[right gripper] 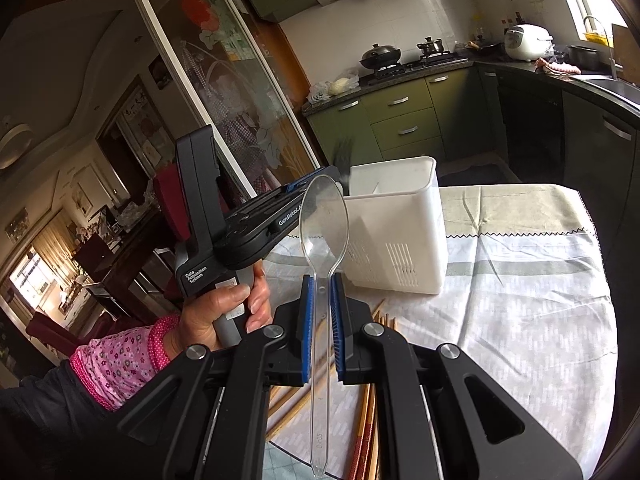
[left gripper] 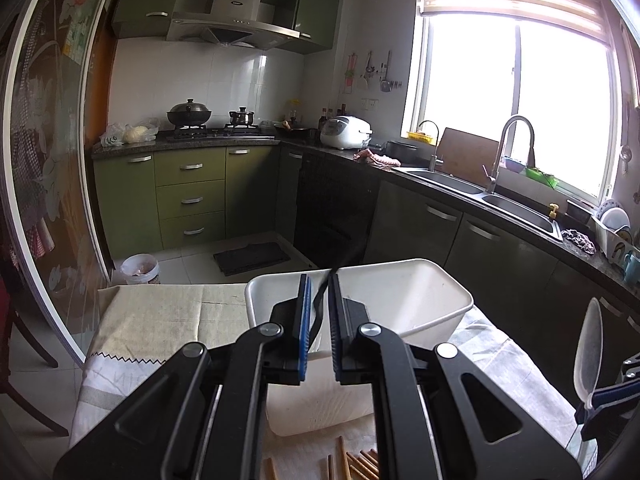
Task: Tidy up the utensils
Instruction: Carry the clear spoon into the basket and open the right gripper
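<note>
The right gripper [right gripper: 320, 280] has its blue-padded fingers [right gripper: 307, 320] pinched on the handle of a clear plastic spoon [right gripper: 324, 216]. The spoon stands nearly upright between them, bowl up, its handle running down past the pads toward the camera. Small raised characters are moulded near the end of the handle, too faint to read with certainty. Under this gripper, wooden chopsticks [right gripper: 366, 412] lie loose on the cloth-covered table [right gripper: 520, 300].

The left gripper [left gripper: 318, 280] has its fingers [left gripper: 305, 312] drawn close on a thin black utensil [left gripper: 320, 300], whose dark stem runs up between the pads. In the right wrist view its blurred black upper end looks like fork tines and sits over the rim of the white caddy [right gripper: 400, 232]. The person's left hand [right gripper: 232, 308], with a pink flowered sleeve [right gripper: 120, 356] at the wrist, grips that tool's handle. Its side reads "GenRobot" in part, and a label says "Data Acquisition System".

The caddy stands on the table just beyond both grippers, with slotted vents low on its side; a divider shows inside.

Further back are green kitchen cabinets [left gripper: 192, 196], a stove with a black wok [left gripper: 189, 114], a white rice cooker [left gripper: 346, 132], a steel sink [left gripper: 516, 208] and a range hood [left gripper: 236, 20] whose small badge is unreadable.
</note>
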A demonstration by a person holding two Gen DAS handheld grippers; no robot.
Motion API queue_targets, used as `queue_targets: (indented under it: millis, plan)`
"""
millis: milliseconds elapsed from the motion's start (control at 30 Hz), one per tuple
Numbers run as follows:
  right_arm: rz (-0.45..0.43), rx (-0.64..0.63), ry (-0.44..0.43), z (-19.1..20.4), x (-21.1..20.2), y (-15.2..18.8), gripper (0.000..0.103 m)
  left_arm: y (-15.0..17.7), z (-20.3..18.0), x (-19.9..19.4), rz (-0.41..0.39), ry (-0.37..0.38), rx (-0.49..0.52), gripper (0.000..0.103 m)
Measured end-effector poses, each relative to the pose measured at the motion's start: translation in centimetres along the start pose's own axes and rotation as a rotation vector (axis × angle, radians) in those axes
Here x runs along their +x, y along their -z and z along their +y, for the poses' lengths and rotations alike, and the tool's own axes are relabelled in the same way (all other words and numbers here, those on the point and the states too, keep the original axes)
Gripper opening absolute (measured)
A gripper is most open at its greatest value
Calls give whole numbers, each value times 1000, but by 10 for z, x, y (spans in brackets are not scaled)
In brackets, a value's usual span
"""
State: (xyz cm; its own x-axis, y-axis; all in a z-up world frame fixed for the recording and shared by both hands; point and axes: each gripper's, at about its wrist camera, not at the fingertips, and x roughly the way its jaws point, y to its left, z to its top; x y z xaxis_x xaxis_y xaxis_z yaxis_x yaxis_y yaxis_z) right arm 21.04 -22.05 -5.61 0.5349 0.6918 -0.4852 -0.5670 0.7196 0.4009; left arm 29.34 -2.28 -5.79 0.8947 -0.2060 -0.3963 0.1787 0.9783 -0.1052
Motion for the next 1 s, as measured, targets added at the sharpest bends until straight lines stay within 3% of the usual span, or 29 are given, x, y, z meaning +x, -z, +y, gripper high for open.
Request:
queue_targets:
  millis: [233, 433, 633, 800, 1000]
  plan:
    - [-33, -10, 28, -4, 3, -16, 9, 0, 5, -15, -23, 0, -28, 9]
    - [-159, -37, 85, -5, 14, -65, 9, 3, 18, -54, -69, 22, -130, 9]
    - [-327, -27, 191, -18, 47, -116, 9, 11, 16, -85, -78, 19, -87, 9]
    - [-412, -44, 279, -28, 75, -133, 9, 14, 15, -102, -93, 19, -67, 9]
    - [-459, -37, 261, -35, 79, -138, 9, 17, 17, -103, -83, 37, -65, 9]
